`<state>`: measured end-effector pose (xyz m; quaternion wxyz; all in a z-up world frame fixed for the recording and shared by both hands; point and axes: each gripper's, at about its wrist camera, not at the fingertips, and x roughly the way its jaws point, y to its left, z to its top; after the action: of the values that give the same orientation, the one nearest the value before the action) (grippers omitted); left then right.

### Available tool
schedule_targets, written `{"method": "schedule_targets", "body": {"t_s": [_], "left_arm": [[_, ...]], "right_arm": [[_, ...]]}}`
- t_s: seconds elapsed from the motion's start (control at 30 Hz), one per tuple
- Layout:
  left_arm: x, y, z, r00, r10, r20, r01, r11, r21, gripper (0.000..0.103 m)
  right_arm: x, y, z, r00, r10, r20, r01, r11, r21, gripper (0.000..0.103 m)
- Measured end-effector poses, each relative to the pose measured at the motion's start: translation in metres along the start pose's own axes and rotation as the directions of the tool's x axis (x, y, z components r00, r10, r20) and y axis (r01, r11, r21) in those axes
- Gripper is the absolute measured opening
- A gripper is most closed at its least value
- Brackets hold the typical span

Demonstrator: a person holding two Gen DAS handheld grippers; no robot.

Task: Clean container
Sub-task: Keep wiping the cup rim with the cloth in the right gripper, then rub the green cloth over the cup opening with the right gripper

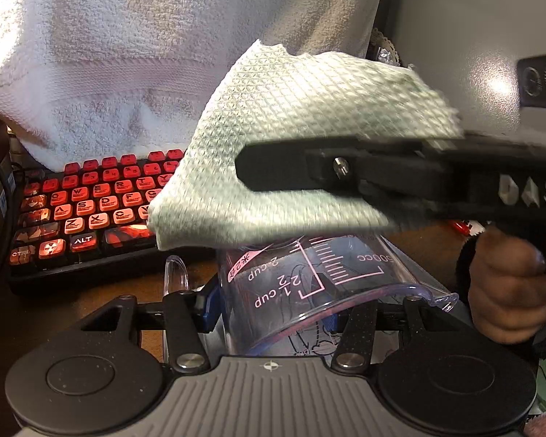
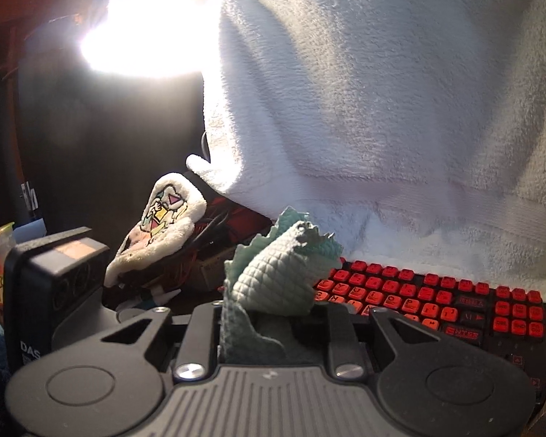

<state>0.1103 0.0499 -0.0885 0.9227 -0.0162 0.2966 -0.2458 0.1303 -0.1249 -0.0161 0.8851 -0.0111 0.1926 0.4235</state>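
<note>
Left gripper [image 1: 273, 302]: clamped on the clear measuring cup [image 1: 309, 276], lying on its side with pink markings showing
Right gripper [image 2: 273, 322]: closed on a pale green paper towel [image 2: 280, 280]
Towel: at 12 o'clock above the cup, near or touching, cannot tell
Person's hand [image 1: 513, 291]: at 3 o'clock
Red keyboard [image 1: 87, 211]: at 10 o'clock
White bath towel [image 1: 145, 54]: draped behind, 12 o'clock

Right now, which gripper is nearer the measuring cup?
Left. The left gripper is closed around the clear measuring cup, holding it. The right gripper is above the cup, clamping the green cloth over it.
</note>
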Motion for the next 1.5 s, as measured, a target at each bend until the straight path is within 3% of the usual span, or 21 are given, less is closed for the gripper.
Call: {"method": "schedule_targets", "body": {"t_s": [0.23, 0.4, 0.63, 0.8, 1.03, 1.23, 1.4, 1.5], "left_arm": [[0.001, 0.002, 0.001, 1.0, 0.0, 0.0, 0.0, 1.0, 0.0, 0.05], [-0.001, 0.0, 0.0, 1.0, -0.001, 0.0, 0.001, 1.0, -0.002, 0.05], [-0.007, -0.004, -0.002, 1.0, 0.001, 0.0, -0.001, 1.0, 0.0, 0.05], [-0.01, -0.007, -0.003, 1.0, 0.0, 0.0, 0.0, 1.0, 0.001, 0.05], [-0.008, -0.005, -0.003, 1.0, 0.0, 0.0, 0.0, 1.0, 0.002, 0.05], [-0.007, -0.004, -0.002, 1.0, -0.001, -0.001, 0.001, 1.0, 0.001, 0.05], [-0.007, -0.005, -0.002, 1.0, -0.002, -0.001, 0.002, 1.0, -0.001, 0.05], [-0.006, -0.005, -0.002, 1.0, -0.001, -0.001, 0.001, 1.0, 0.0, 0.05]], "right_arm": [[-0.007, 0.029, -0.01, 0.993, 0.119, -0.022, -0.12, 0.991, -0.052, 0.024], [-0.009, 0.037, -0.011, 0.99, 0.139, -0.026, -0.14, 0.988, -0.067, 0.025], [-0.006, 0.032, -0.011, 0.995, 0.1, -0.011, -0.1, 0.991, -0.092, 0.019], [-0.001, 0.013, -0.005, 1.0, 0.022, -0.003, -0.022, 0.999, -0.046, 0.019], [-0.001, 0.008, -0.004, 1.0, -0.008, -0.002, 0.008, 1.0, 0.002, 0.02], [-0.005, 0.03, -0.009, 0.999, 0.041, -0.016, -0.041, 0.999, -0.024, 0.022], [-0.008, 0.04, -0.011, 0.999, 0.036, -0.015, -0.037, 0.998, -0.053, 0.024], [-0.007, 0.035, -0.008, 0.999, 0.027, -0.018, -0.028, 0.999, -0.032, 0.02]]}}
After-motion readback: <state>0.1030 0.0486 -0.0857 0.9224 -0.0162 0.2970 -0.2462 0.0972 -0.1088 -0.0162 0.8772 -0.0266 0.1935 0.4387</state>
